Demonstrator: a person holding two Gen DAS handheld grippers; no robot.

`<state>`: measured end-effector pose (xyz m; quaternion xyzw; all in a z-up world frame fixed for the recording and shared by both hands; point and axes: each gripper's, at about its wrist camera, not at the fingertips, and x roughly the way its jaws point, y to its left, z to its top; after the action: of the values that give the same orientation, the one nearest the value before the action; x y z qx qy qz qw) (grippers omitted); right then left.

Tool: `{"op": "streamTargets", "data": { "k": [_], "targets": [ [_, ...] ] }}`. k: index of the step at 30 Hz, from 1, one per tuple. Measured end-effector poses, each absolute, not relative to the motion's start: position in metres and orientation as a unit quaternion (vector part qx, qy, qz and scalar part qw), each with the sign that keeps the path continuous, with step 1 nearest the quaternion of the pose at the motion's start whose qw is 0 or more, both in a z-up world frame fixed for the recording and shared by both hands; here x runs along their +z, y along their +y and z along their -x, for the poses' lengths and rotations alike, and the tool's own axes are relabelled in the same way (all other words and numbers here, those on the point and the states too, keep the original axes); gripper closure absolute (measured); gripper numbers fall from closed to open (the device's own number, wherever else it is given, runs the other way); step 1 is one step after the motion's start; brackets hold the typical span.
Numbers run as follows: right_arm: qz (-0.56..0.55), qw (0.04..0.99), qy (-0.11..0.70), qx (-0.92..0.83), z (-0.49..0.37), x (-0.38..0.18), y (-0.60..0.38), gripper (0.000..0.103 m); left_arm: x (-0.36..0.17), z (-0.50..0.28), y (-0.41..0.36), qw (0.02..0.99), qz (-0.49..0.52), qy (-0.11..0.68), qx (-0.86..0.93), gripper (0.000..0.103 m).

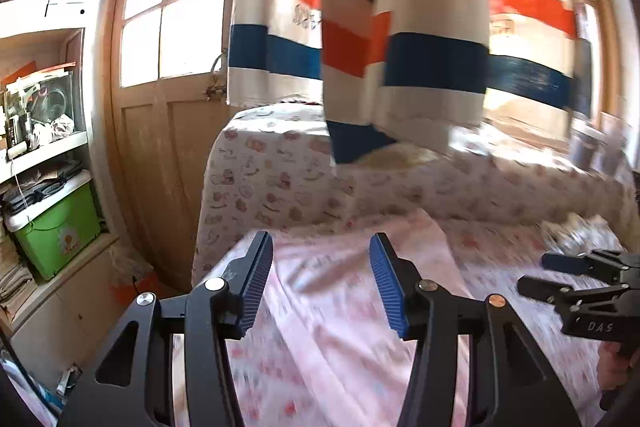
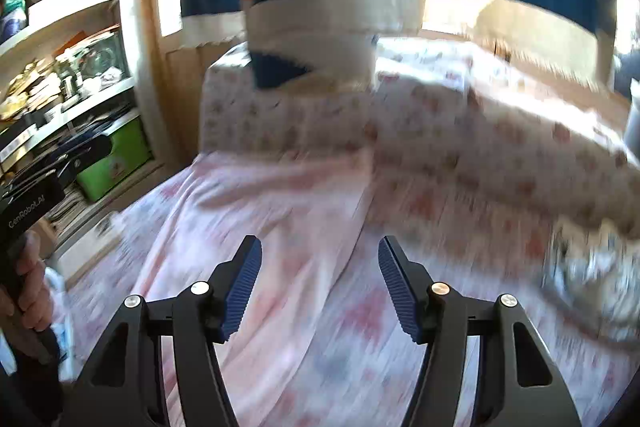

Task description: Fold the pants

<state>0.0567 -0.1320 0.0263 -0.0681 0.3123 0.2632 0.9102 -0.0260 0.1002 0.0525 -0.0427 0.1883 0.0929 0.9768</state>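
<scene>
both views motion-blurred. left gripper [image 1: 321, 247] fingers spread wide, nothing between them, above pale pink patterned pants [image 1: 340, 327] spread on the bed [image 1: 280, 163]. right gripper [image 2: 320, 251] likewise wide apart, holding nothing, over the same pants [image 2: 280, 227]. striped curtain [image 1: 360, 7] hangs beyond the bed; shelves [image 1: 44, 143] with a green box [image 1: 56, 231] at left.

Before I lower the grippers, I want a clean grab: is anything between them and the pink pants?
Nothing visible. The pink pants lie straight ahead of the open left gripper and right gripper; the striped cloth hangs farther back.
</scene>
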Motion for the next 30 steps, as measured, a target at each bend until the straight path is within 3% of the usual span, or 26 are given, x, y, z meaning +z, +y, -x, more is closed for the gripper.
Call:
{"op": "streamTargets", "data": {
  "k": [9, 11, 17, 23, 26, 30],
  "targets": [
    [-0.021, 0.904, 0.319, 0.283, 0.052, -0.026, -0.180, 0.049, 0.003, 0.106, 0.072, 0.970, 0.056, 0.226, 0.075, 0.051],
    [-0.040, 0.893, 0.347, 0.282, 0.061, -0.049, -0.179, 0.059, -0.009, 0.108, 0.066, 0.965, 0.051, 0.250, 0.057, 0.051],
    [-0.161, 0.871, 0.359, 0.295, 0.055, -0.055, -0.198, 0.060, -0.033, 0.096, 0.067, 0.946, 0.105, 0.308, 0.008, 0.051],
    [-0.182, 0.869, 0.364, 0.282, 0.046, -0.053, -0.191, 0.061, -0.047, 0.098, 0.057, 0.941, 0.113, 0.319, 0.013, 0.051],
    [-0.183, 0.863, 0.384, 0.272, 0.034, -0.061, -0.179, 0.067, -0.049, 0.097, 0.055, 0.941, 0.108, 0.321, 0.018, 0.051],
    [-0.162, 0.868, 0.392, 0.259, 0.039, -0.070, -0.174, 0.089, -0.049, 0.101, 0.057, 0.939, 0.118, 0.322, 0.015, 0.060]
  ]
}}
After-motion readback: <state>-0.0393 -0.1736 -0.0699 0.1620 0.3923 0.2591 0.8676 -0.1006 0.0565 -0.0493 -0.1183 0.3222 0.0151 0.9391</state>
